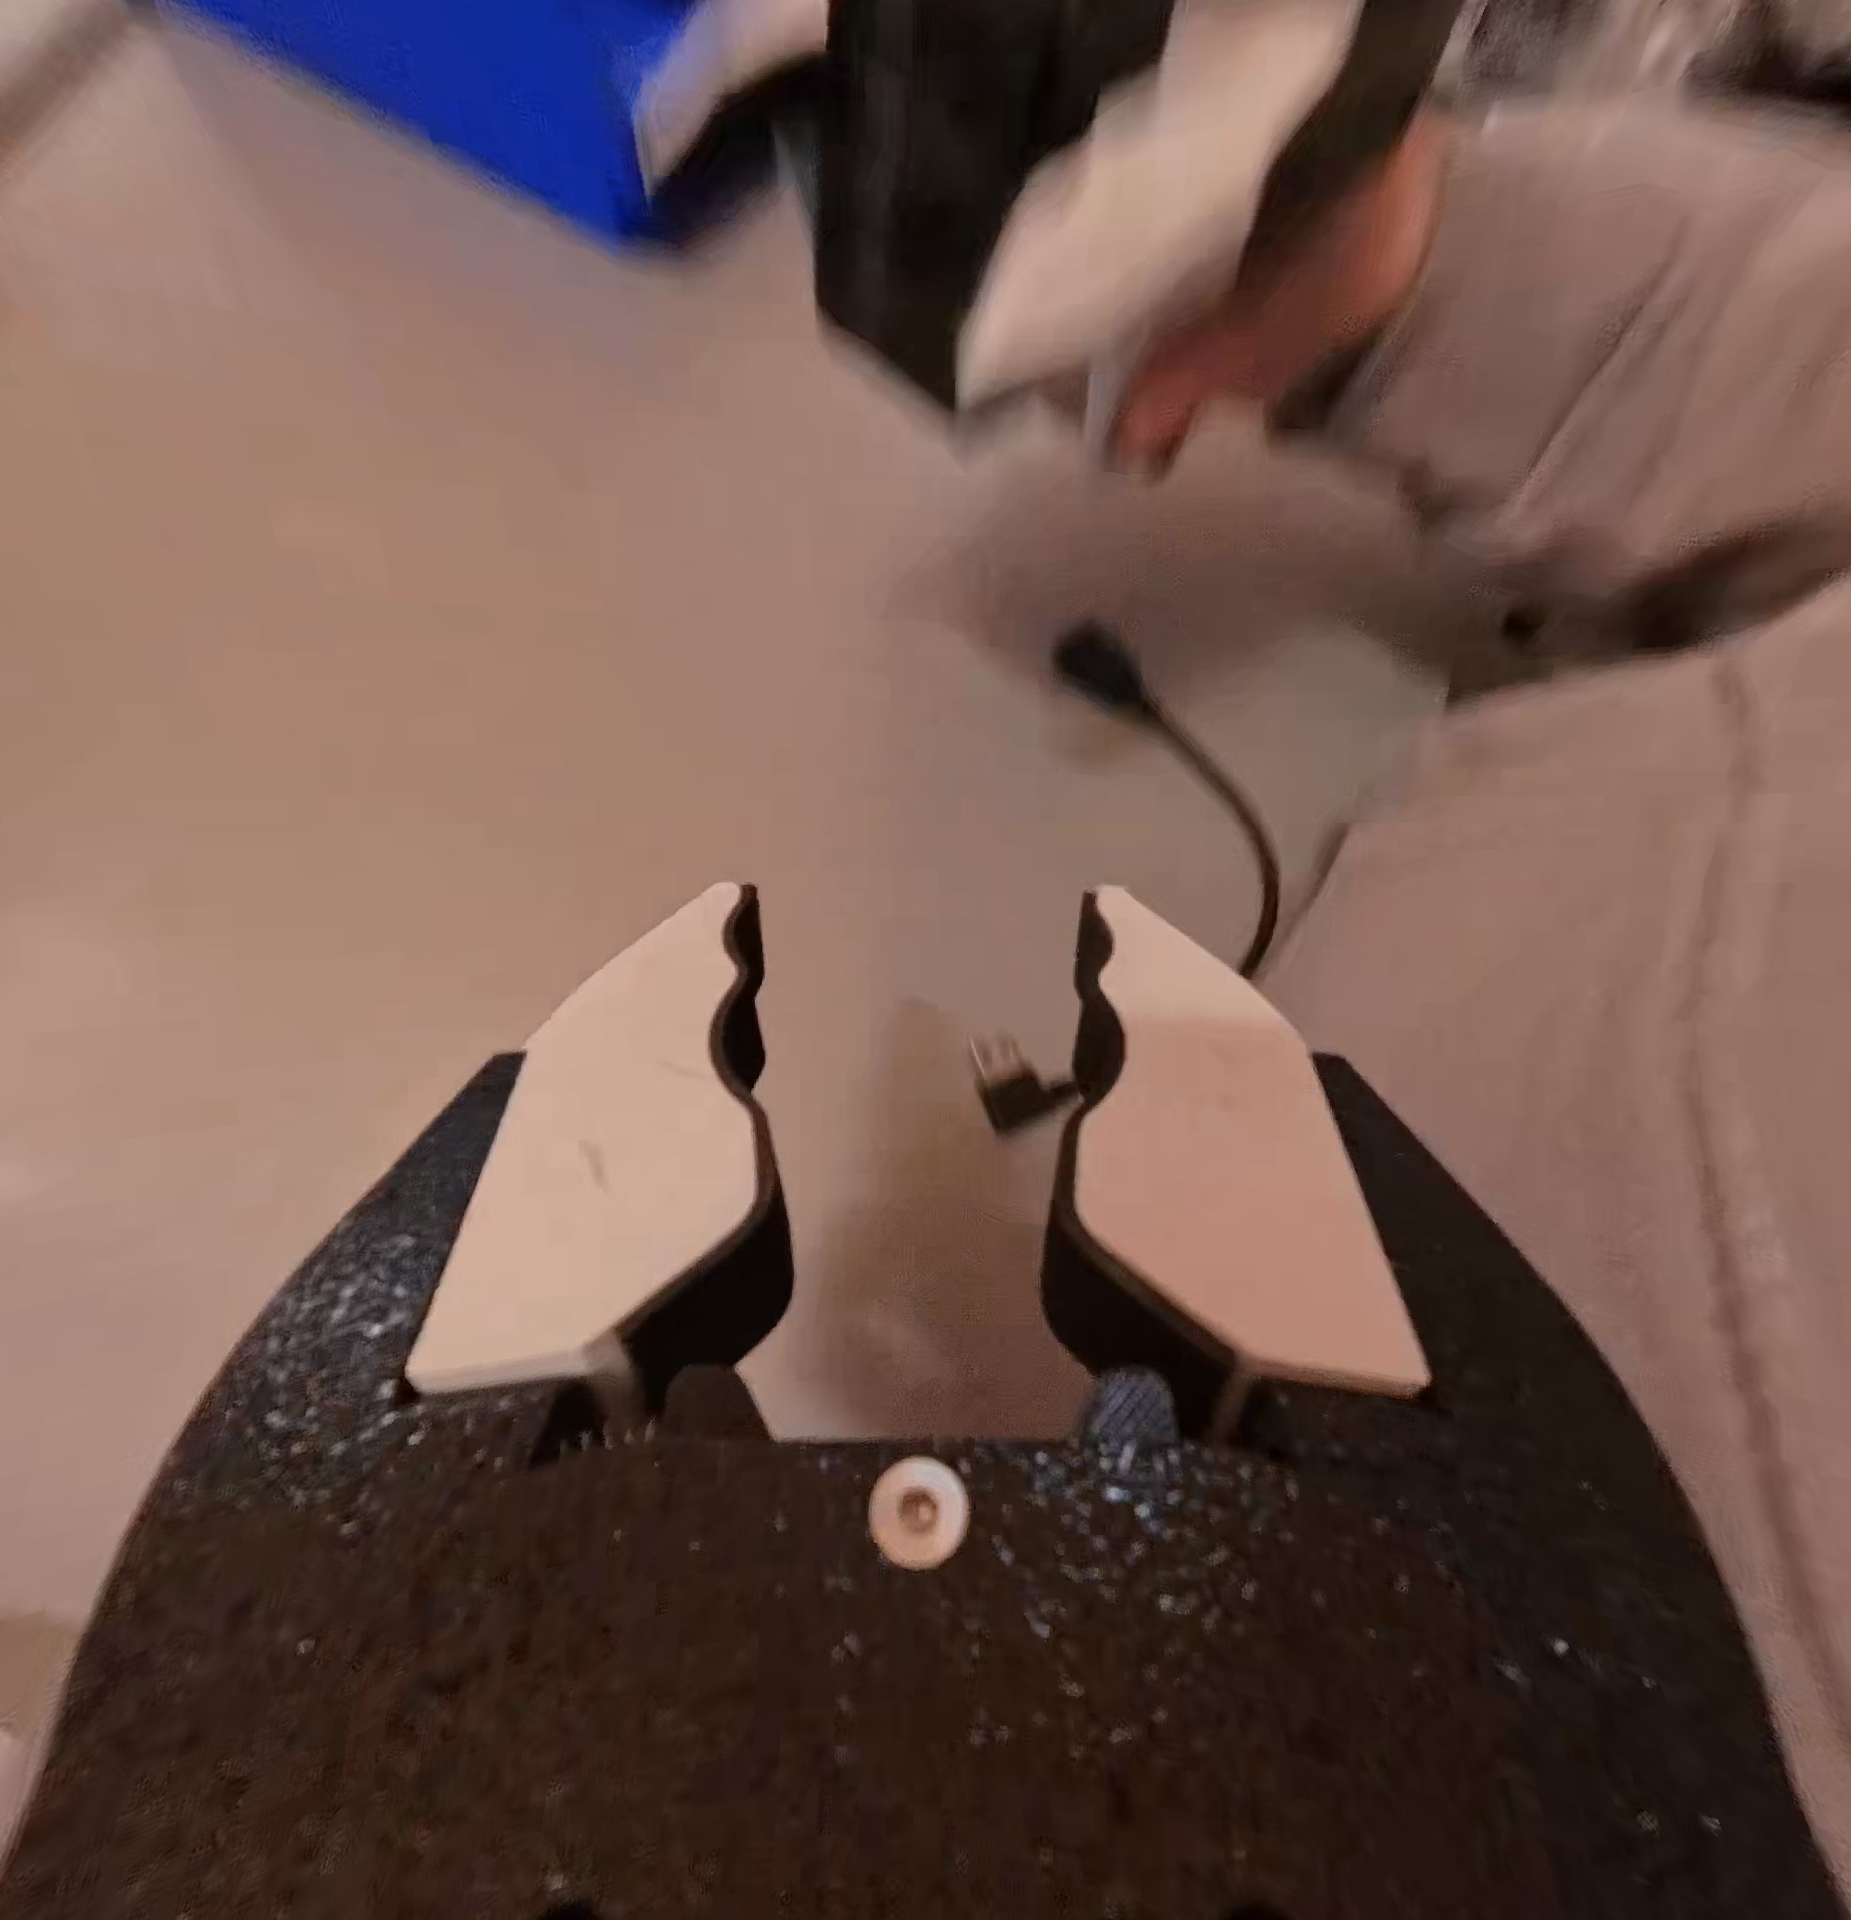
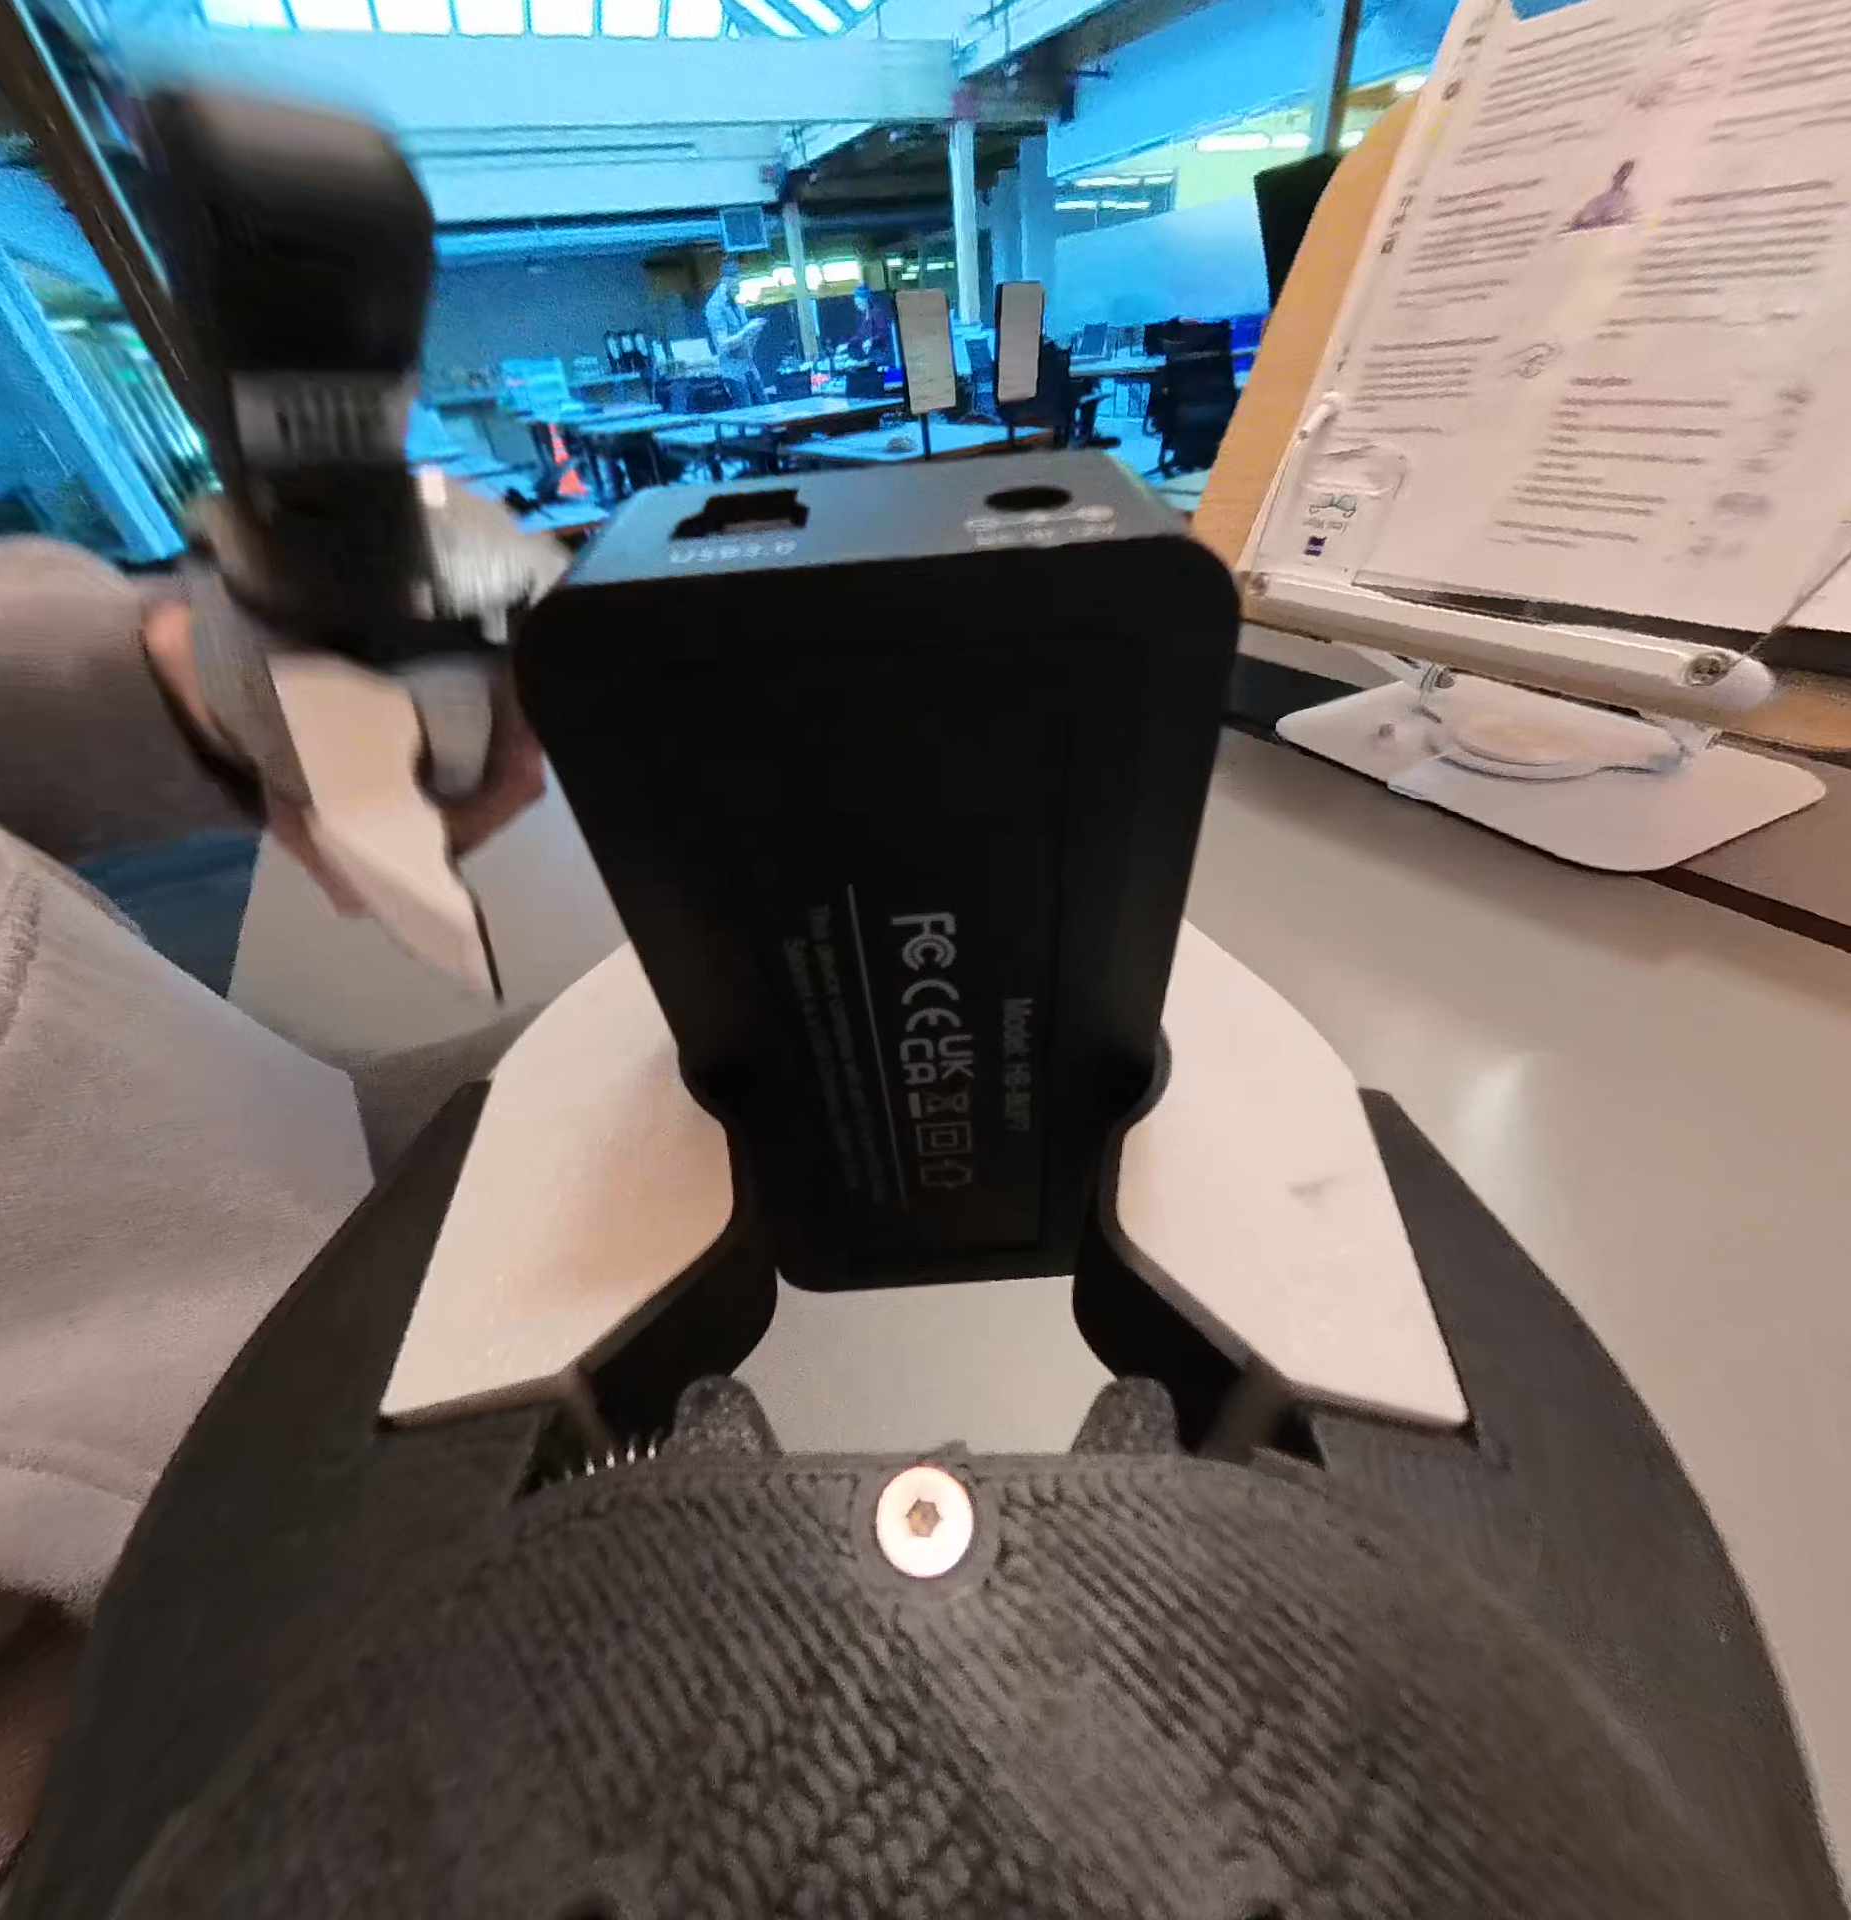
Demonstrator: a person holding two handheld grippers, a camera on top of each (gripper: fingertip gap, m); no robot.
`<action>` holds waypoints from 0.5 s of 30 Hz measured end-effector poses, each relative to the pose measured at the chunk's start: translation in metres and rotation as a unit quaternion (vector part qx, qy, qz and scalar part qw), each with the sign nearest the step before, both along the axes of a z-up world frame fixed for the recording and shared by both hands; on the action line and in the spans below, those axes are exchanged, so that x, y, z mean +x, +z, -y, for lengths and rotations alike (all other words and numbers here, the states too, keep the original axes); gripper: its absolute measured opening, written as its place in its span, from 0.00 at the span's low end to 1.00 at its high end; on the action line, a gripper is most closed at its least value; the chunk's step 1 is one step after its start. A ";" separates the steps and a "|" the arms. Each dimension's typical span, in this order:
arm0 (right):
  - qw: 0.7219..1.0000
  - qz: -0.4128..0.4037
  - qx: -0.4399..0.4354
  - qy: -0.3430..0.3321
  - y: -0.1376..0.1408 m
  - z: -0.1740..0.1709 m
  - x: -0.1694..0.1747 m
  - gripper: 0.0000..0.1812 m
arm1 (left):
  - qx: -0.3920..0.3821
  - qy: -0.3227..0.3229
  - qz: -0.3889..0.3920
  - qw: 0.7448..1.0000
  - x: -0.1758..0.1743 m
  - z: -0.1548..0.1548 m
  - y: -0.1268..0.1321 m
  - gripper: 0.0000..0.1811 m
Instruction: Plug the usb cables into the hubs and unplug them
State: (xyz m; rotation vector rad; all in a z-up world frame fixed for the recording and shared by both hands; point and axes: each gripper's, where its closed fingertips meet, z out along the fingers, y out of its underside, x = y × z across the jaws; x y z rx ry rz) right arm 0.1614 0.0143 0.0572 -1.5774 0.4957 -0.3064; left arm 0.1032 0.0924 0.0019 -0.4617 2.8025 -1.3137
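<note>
Right tongs (image 2: 926,1091) pinched a black, boxy hub (image 2: 879,831) upright, ports topmost; left tongs (image 1: 919,997) gaped, a black usb plug (image 1: 1009,1086) lying between them.

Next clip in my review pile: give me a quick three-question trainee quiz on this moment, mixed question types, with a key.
1. True or false: the right gripper is shut on the black hub.
2. Multiple choice: the USB plug on the black cable lies A) inside a hub port, B) on the table between the open fingers of the left gripper, C) on the blue box.
3. Fill in: behind the hub, to the right, a white stand holds a printed ____.

Key: 1 true; 2 B; 3 page (document).
</note>
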 end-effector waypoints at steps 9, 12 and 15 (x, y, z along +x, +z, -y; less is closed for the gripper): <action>1.000 0.006 0.009 0.015 -0.003 -0.008 -0.006 0.41 | 0.097 0.029 -0.039 0.994 -0.030 -0.006 -0.084 0.16; 1.000 0.007 0.005 0.023 -0.003 -0.012 -0.007 0.41 | 0.106 0.005 -0.006 0.994 -0.025 -0.003 -0.086 0.10; 1.000 0.009 0.010 0.024 -0.001 -0.011 -0.007 0.41 | 0.116 0.013 0.067 0.991 0.009 -0.005 -0.086 0.09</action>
